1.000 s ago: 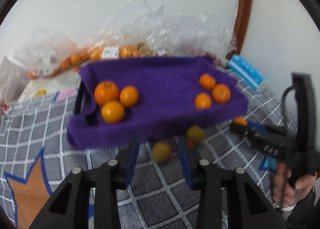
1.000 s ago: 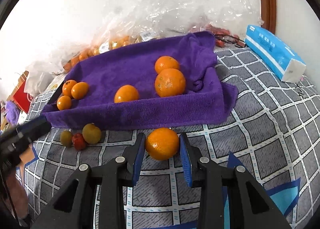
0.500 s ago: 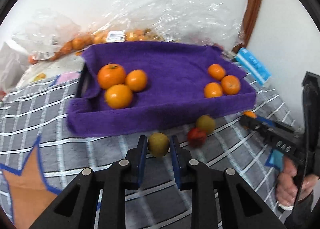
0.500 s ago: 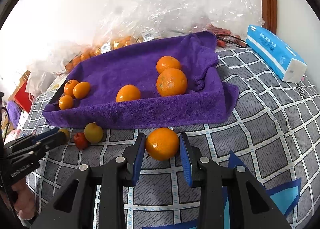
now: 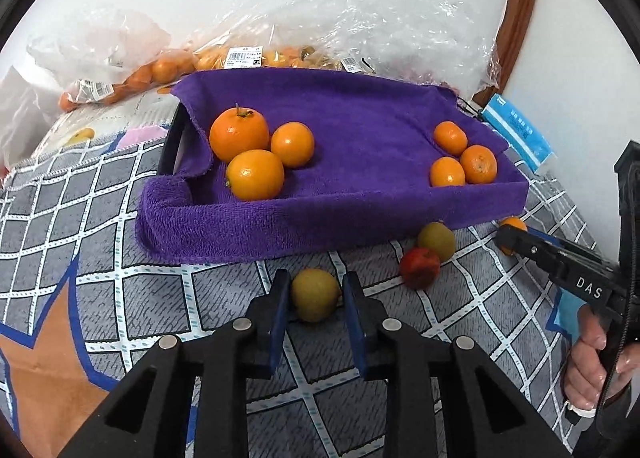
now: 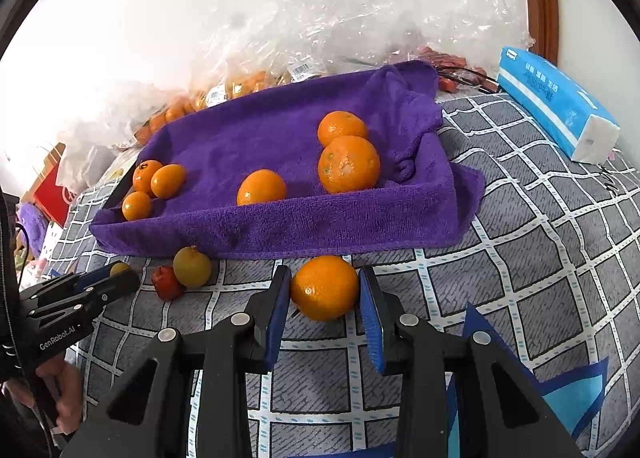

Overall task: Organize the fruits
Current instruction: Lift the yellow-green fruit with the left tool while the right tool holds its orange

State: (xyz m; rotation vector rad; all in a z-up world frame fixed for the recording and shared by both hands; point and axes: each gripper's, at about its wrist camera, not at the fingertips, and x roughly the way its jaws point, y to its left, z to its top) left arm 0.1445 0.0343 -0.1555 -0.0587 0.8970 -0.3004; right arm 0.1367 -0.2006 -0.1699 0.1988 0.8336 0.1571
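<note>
A tray draped in a purple towel (image 5: 320, 226) (image 6: 320, 222) holds three larger oranges (image 5: 256, 174) at its left end and three small ones (image 5: 460, 162) at its right. In front of it on the checked cloth, my left gripper (image 5: 316, 278) has a yellow-green fruit (image 5: 315, 294) between its pads; the pads touch it and the jaws are opening slightly. My right gripper (image 6: 325, 274) is shut on a big orange (image 6: 324, 288) that rests on the cloth. A red fruit (image 5: 419, 267) and another yellow-green fruit (image 5: 437, 236) lie between the two grippers.
Clear plastic bags of small oranges (image 5: 160, 70) pile up against the wall behind the tray. A blue tissue pack (image 6: 556, 106) lies at the right. A hand (image 5: 592, 350) holds the right gripper's handle. The grey checked cloth (image 6: 520, 258) covers the surface.
My left gripper moved forward and down around the yellow-green fruit and closed its pads onto it. The right gripper stayed still around the big orange.
</note>
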